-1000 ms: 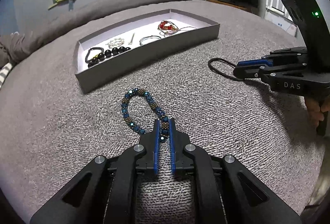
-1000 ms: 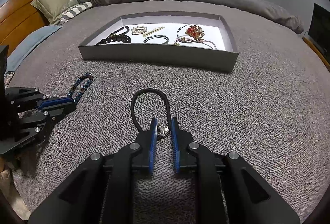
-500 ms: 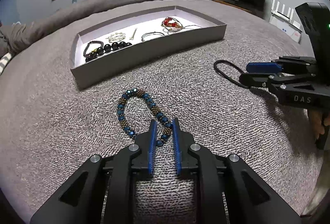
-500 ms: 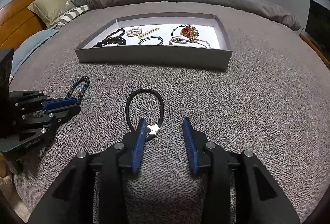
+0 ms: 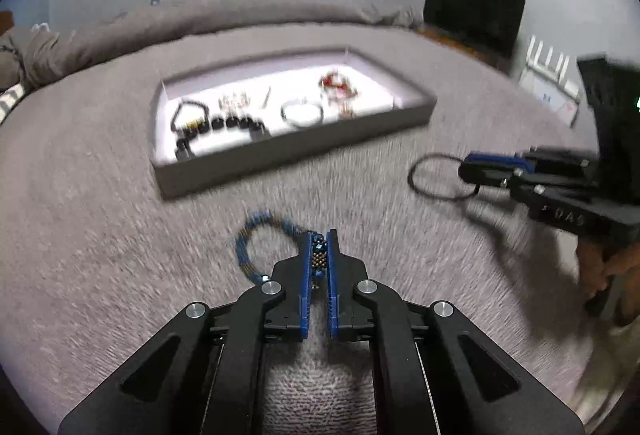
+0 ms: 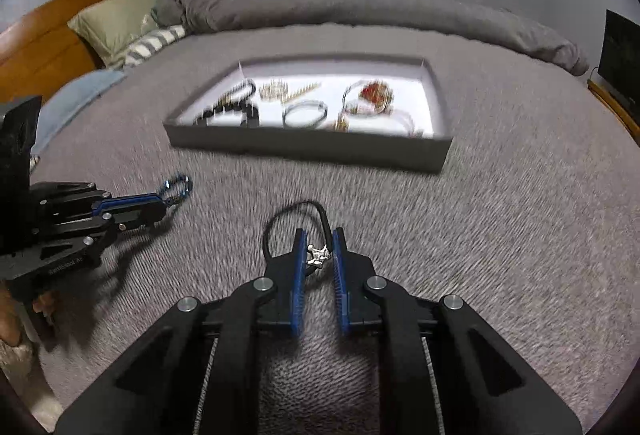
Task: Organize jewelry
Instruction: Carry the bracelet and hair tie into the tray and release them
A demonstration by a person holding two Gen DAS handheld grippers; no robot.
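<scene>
A blue beaded bracelet hangs from my left gripper, whose jaws are closing tight on its beads, just above the grey bedspread. My right gripper is closing too, its pads pressing on the silver clasp of a black cord bracelet whose loop is lifted off the bed. Each gripper shows in the other's view: the right gripper with the black cord bracelet, the left gripper with the blue beaded bracelet. Beyond both stands the grey tray.
The tray holds several bracelets: black beads on the left, thin bangles in the middle, a red piece on the right. A rolled duvet lies behind it, with pillows and a wooden headboard at the left. A person's hand holds the right gripper.
Both grippers opened a little and closed again on their bracelets. Both then rose, lifting the blue beads and the black cord off the bedspread.
</scene>
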